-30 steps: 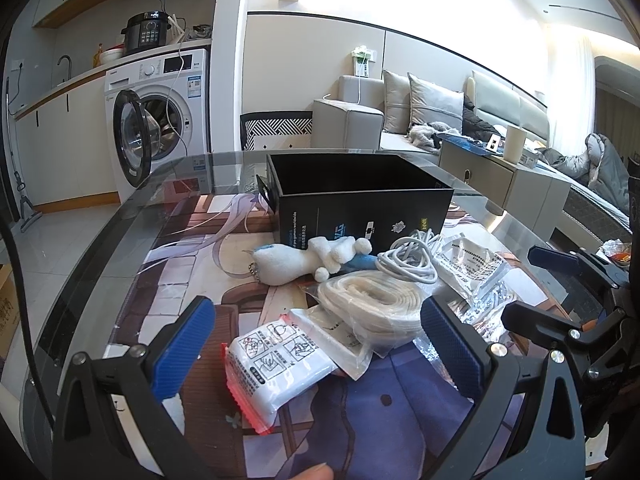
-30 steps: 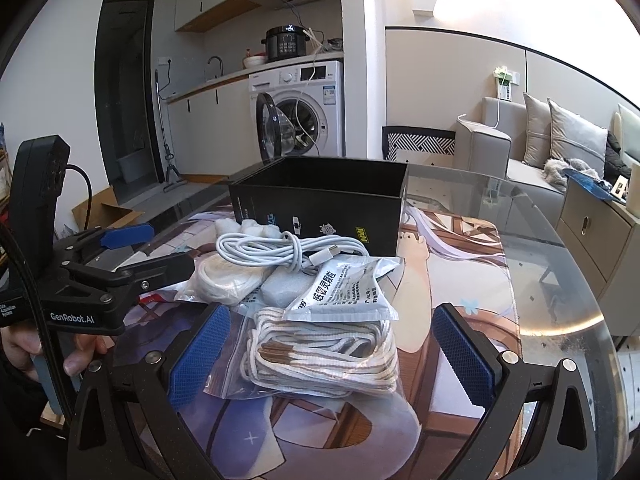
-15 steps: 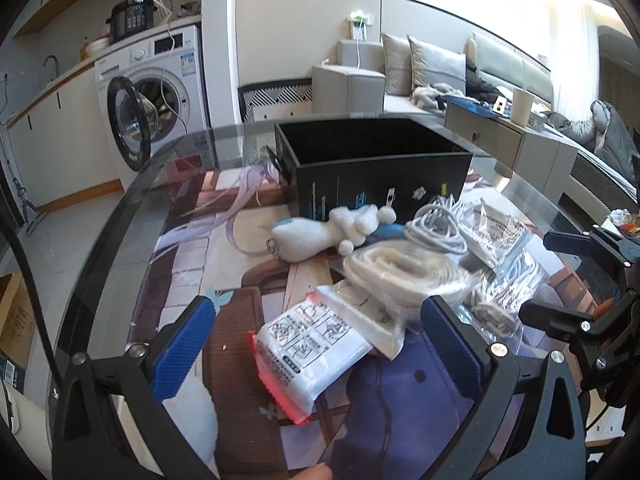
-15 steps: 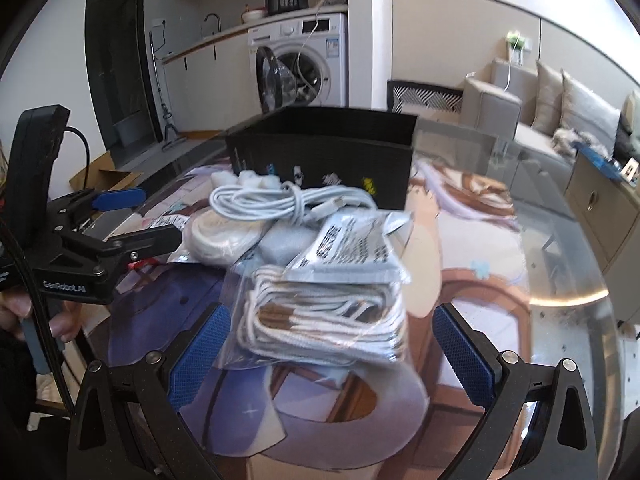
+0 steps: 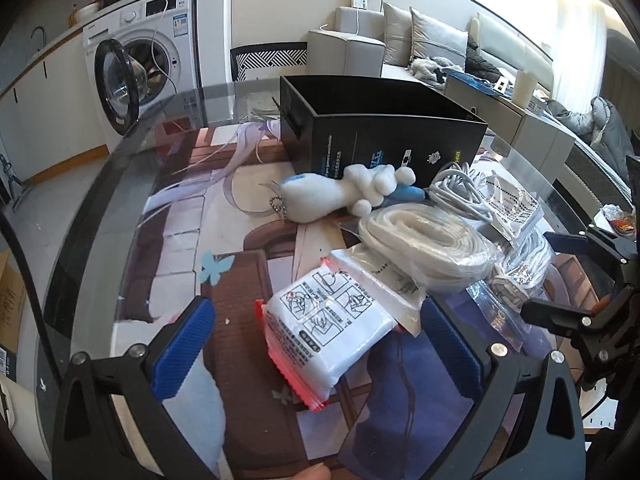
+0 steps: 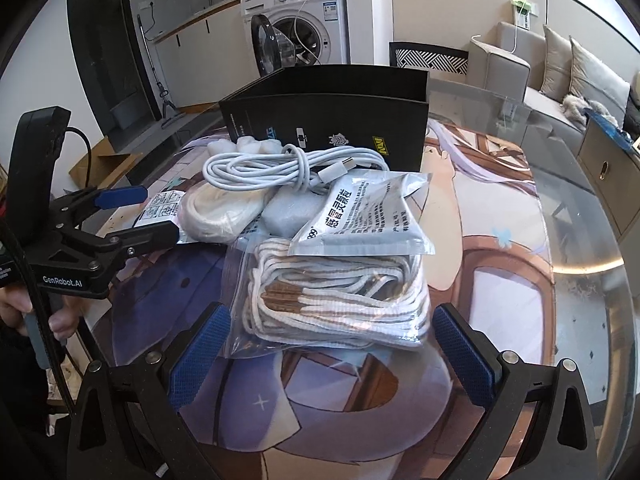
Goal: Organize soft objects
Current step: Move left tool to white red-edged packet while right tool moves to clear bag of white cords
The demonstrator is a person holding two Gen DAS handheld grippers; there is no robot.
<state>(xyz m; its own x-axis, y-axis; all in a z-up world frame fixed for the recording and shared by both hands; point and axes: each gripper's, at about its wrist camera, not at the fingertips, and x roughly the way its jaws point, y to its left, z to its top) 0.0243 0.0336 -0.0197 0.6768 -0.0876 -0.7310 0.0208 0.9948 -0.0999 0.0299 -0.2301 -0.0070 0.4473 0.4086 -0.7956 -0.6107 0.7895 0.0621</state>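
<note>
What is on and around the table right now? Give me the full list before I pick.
black box: 1, black, open top, behind the pile
plush toy: 1, white and blue, against the box
charging cable: 1, white, coiled, atop the pile
silver sachet: 1, on the cord bag
cord bag: 1, clear, white-brown cord, nearest the right gripper
rope bag: 1, cream, pile centre
red-edged packet: 1, white, nearest the left gripper
washing machine: 1, white, door open, background
left gripper: open
right gripper: open

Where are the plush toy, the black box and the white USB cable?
plush toy (image 5: 320, 196): left wrist view, on its white body.
black box (image 6: 320, 128): right wrist view, on its front wall.
white USB cable (image 6: 260, 168): right wrist view, on the coiled bundle.
</note>
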